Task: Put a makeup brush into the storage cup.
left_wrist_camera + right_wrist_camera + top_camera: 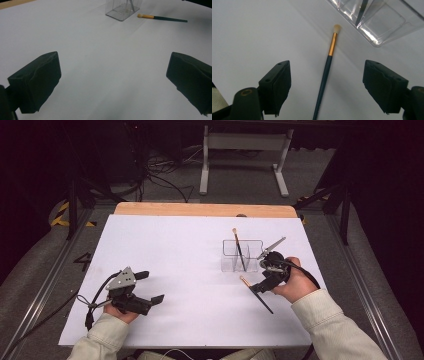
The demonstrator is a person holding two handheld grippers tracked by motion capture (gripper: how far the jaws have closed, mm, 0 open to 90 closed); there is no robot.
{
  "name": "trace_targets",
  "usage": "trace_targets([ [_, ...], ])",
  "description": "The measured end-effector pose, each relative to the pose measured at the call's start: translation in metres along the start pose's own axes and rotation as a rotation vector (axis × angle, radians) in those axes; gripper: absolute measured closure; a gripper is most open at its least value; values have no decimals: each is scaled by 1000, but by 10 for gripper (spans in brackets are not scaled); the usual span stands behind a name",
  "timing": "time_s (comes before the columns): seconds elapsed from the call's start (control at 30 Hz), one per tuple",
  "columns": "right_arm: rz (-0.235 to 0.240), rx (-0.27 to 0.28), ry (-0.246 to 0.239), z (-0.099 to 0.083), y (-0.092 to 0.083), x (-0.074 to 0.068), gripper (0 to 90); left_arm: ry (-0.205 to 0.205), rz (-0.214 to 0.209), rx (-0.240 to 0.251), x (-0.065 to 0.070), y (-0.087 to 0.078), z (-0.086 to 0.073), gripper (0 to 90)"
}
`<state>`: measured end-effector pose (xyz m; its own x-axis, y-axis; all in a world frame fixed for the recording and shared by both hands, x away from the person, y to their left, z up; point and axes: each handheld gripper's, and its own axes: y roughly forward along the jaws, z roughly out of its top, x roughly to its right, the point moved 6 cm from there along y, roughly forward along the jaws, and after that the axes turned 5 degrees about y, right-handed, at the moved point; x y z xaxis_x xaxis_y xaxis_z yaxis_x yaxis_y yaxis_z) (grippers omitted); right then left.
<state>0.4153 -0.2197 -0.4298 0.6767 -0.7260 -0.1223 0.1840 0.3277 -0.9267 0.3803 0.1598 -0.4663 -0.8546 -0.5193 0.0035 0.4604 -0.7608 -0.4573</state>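
A makeup brush (266, 305) (325, 72) (162, 18) with a dark handle, gold ferrule and pale tip lies flat on the white table (190, 270). My right gripper (261, 287) (327, 87) hovers low over it, jaws open, one on each side of the handle and not touching it. Just beyond the brush tip stands a clear plastic organiser (235, 262) (384, 22) (120, 12), with a second brush (238, 249) leaning upright inside. At the table's left front my left gripper (152, 286) (113, 82) is open over bare surface, holding nothing.
A wooden strip (205, 210) runs along the table's far edge. Beyond it on the floor are a white frame's legs (245, 142) and loose cables (160, 175). Dark metal rails (45, 280) flank the table on both sides.
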Motion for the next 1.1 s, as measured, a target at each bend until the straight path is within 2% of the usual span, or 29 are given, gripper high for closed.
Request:
trace_targets([
  [0.4,-8,-55,16,-1,17,3,326,2,5,-3,0,-2,-1,2],
  [0.7,-19,-102,10,-1,28,2,370,-3,10,0,0,-5,-3,2],
  [1.1,-25,-119,39,-6,40,6,415,-5,11,-4,0,-4,-3,3],
])
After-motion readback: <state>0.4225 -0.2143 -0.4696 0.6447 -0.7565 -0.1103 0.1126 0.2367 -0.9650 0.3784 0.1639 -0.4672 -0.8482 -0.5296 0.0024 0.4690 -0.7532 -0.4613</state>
